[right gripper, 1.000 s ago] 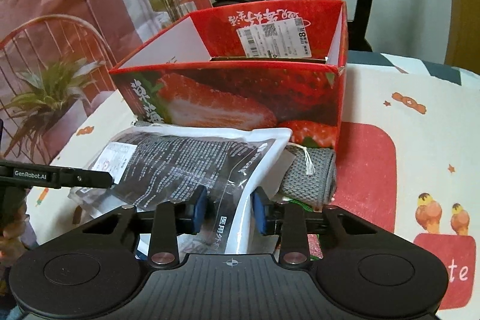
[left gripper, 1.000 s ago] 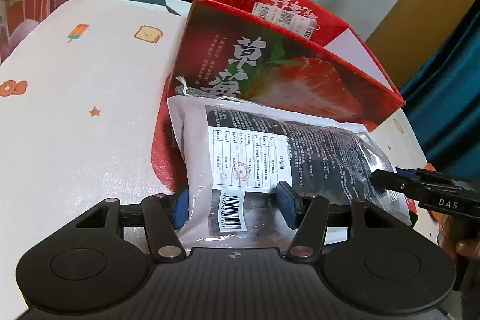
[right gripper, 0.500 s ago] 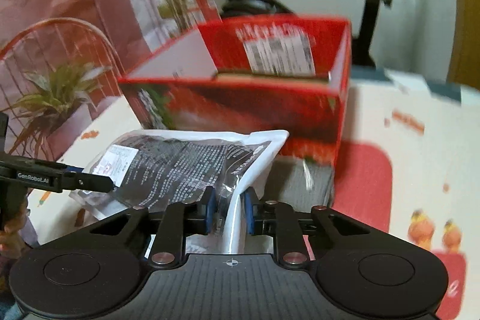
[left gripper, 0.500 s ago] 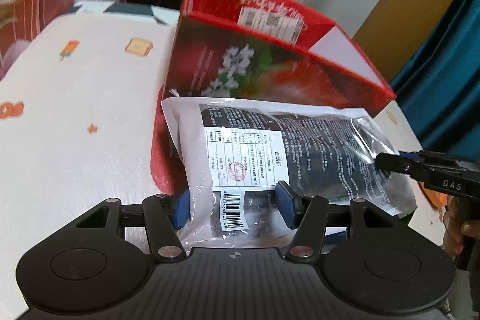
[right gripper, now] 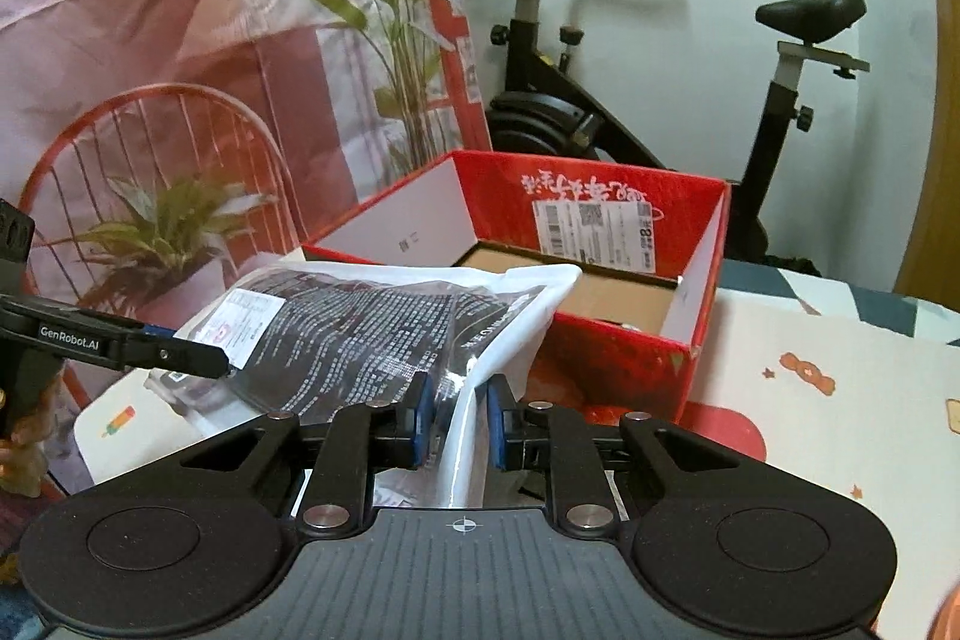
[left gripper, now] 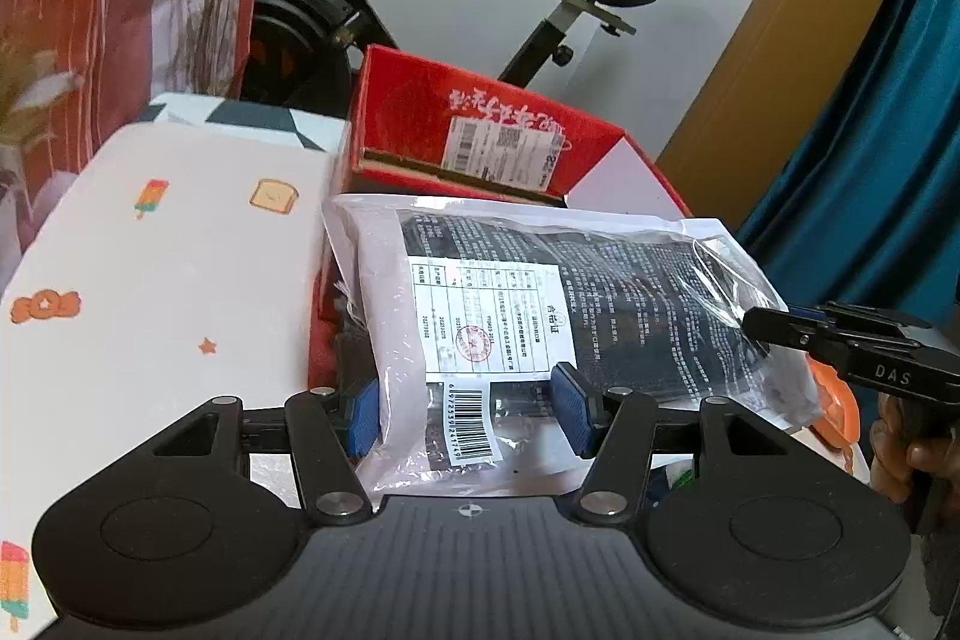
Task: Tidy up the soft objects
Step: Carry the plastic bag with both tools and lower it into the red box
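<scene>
Since the earlier frames the bag (left gripper: pixel 540 316) has come up from the worktop (left gripper: pixel 168 268): before, it lay flat in front of the red box (left gripper: pixel 480 124), and now it hangs between the two grippers, its far edge level with the box rim. The grey cloth that lay beside the bag is no more in view. The right gripper (right gripper: pixel 456 421) has just been closing its jaws; they stood wider before, with the bag's corner between them.

Now the jaws of the right gripper are nearly pressed together and pinch the white edge of the bag between the blue pads (right gripper: pixel 420 418). The left gripper (left gripper: pixel 468 418) has its jaws about half spread, and they grip the near end of the bag, at the barcode label; the pads (left gripper: pixel 570 418) press on both sides of it. In the left view the right gripper (left gripper: pixel 756 325) shows at the right edge, touching the clear corner of the bag, and a hand (left gripper: pixel 900 454) holds it. In the right view the left gripper (right gripper: pixel 222 370) comes in from the left and meets the bag (right gripper: pixel 384 334) at its label end.

The box (right gripper: pixel 600 244) stands open behind the bag, with a brown bottom and a shipping label on its far wall. An exercise bike (right gripper: pixel 630 100) stands behind the worktop (right gripper: pixel 828 400), near the white wall.
</scene>
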{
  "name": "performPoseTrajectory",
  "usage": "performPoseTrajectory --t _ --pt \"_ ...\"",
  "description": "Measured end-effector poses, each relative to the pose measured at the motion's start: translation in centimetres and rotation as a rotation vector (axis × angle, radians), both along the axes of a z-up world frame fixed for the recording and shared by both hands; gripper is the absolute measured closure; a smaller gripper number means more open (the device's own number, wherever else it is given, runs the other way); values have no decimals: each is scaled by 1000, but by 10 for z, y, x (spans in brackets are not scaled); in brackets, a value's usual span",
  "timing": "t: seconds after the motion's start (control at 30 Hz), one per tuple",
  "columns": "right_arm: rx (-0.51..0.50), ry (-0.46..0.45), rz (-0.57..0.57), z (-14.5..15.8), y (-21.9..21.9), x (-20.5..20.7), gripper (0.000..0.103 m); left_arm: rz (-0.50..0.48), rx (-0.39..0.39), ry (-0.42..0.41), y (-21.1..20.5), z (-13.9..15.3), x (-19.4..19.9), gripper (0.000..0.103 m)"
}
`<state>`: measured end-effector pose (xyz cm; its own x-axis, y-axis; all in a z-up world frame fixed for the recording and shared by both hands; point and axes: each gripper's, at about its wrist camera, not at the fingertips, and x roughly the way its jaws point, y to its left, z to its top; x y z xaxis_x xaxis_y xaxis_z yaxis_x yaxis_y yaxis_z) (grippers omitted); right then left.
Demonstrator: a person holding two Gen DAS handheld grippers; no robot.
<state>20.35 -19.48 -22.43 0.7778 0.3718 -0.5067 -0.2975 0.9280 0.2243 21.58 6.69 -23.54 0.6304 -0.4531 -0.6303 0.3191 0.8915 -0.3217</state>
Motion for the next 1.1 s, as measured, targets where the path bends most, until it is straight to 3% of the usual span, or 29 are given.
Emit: performPoseTrajectory --t 0.37,0.77,0.93,1.1 --pt "64 -55 -25 23 -10 6 87 18 1 -82 0 29 5 43" --pt "-47 -192 -80 62 -33 53 87 -5 25 -230 -30 73 58 43" --pt "-63 -181 -128 54 -52 84 87 -25 36 -196 -50 70 98 43" --pt "-47 -120 -154 29 -66 112 87 -29 39 -95 -65 42 136 43"
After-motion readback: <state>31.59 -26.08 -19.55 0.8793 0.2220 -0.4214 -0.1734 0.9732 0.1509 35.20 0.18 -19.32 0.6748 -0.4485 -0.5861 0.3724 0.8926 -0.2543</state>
